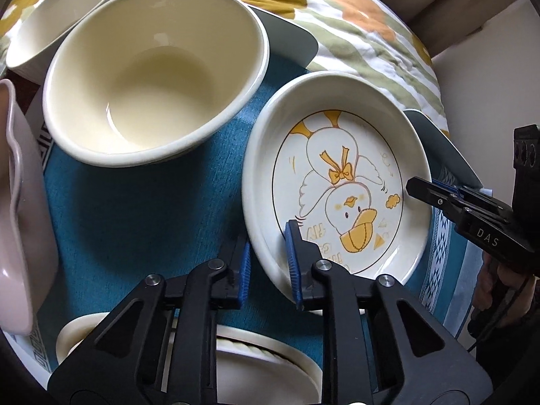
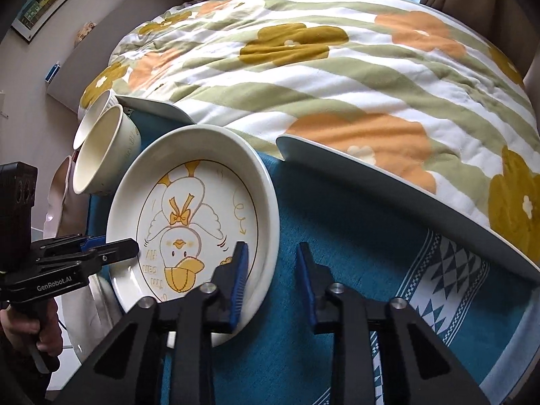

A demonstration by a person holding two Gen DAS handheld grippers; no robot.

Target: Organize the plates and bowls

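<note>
Left wrist view, left edge: a pink dish [image 1: 13, 202] with a wavy rim, cut off by the frame. Beside it stands a cream bowl [image 1: 152, 77], upright and empty. A smaller bowl [image 1: 60, 10] sits behind it, their sides close together. All rest on a blue cloth [image 1: 135, 219]. A ribbed white dish [image 1: 263, 368] lies at the bottom edge, under the gripper body.

The left gripper [image 1: 268, 236] points steeply down at the near-left rim of the duck plate [image 1: 364, 128]. One pad is outside the rim and one inside, and both pinch the plate wall.

The plate lies flat on the cloth, right of the bowl and apart from it.

Right wrist view: the right gripper [image 2: 271, 246] straddles the opposite rim of the plate. The inner pad [image 2: 239, 270] lies against the inner wall. A strip of cloth shows between the outer pad and the rim, so the jaws are not pressed onto the plate.

Behind the cloth lies a flowered quilt [image 2: 337, 77]. The edge of a grey plate [image 2: 371, 177] shows below it.
</note>
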